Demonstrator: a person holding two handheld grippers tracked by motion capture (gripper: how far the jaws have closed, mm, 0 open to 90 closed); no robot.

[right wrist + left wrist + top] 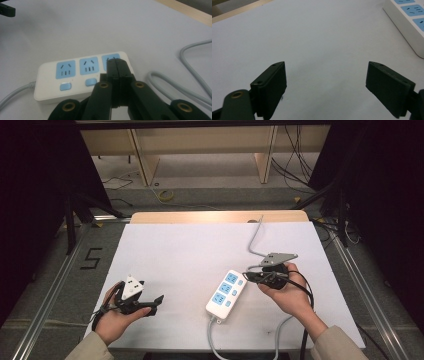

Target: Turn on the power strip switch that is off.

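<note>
One white power strip [227, 294] lies on the white tabletop [190, 250], right of the middle and toward the near edge, set at a slant with its far end pointing toward the right far corner. It carries three blue sockets in a row, and two blue buttons can be counted beside them in the right gripper view, with any third hidden behind the jaws. One grey cord leaves its near end toward the near edge, and one grey cable [190, 72] curves across the tabletop on its right. Two grippers are in hand. The right gripper [248, 276] sits at the strip's far end, its two jaws pressed flat together with nothing between them, their tips over the end socket; whether they touch it cannot be told. The left gripper [159, 299] rests near the left near corner, well apart from the strip, its two jaws spread wide over bare tabletop, holding nothing.
</note>
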